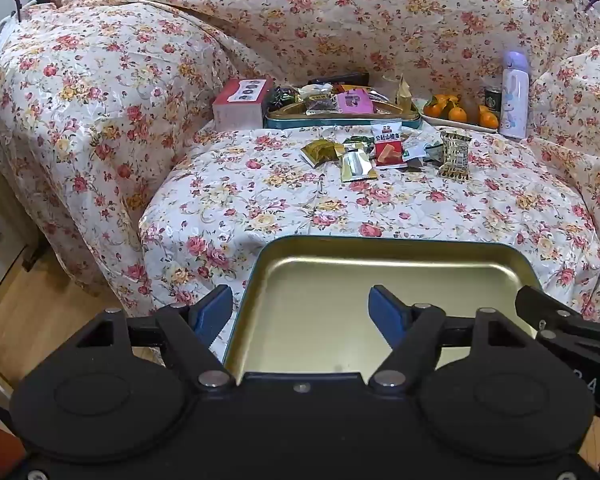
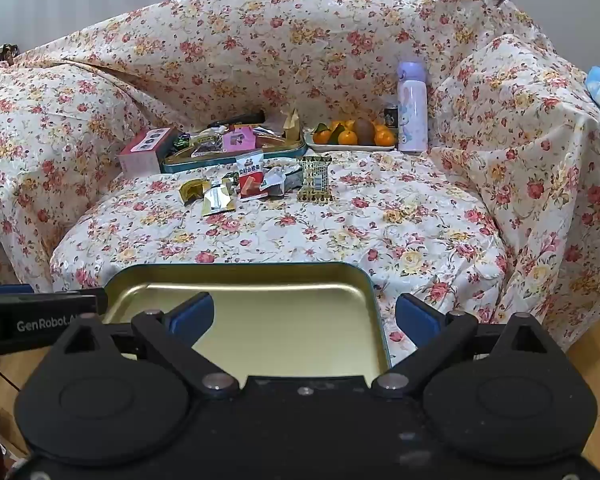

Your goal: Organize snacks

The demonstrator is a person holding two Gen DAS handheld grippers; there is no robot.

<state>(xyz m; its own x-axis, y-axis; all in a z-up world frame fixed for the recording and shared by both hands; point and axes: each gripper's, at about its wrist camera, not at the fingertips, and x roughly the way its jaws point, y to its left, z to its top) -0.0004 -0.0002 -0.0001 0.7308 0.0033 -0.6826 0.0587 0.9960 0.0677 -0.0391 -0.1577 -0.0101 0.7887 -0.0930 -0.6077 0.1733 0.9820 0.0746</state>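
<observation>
Both the left gripper point(image 1: 300, 312) and the right gripper point(image 2: 304, 316) are wide open and hold nothing, hovering over the empty tin lid point(image 1: 388, 300) at the sofa's front edge. The loose snacks point(image 1: 388, 148) lie well apart, just before the filled tin point(image 1: 340, 122). Their thin, overlapping wrappers could slip, or two could come up together.
</observation>
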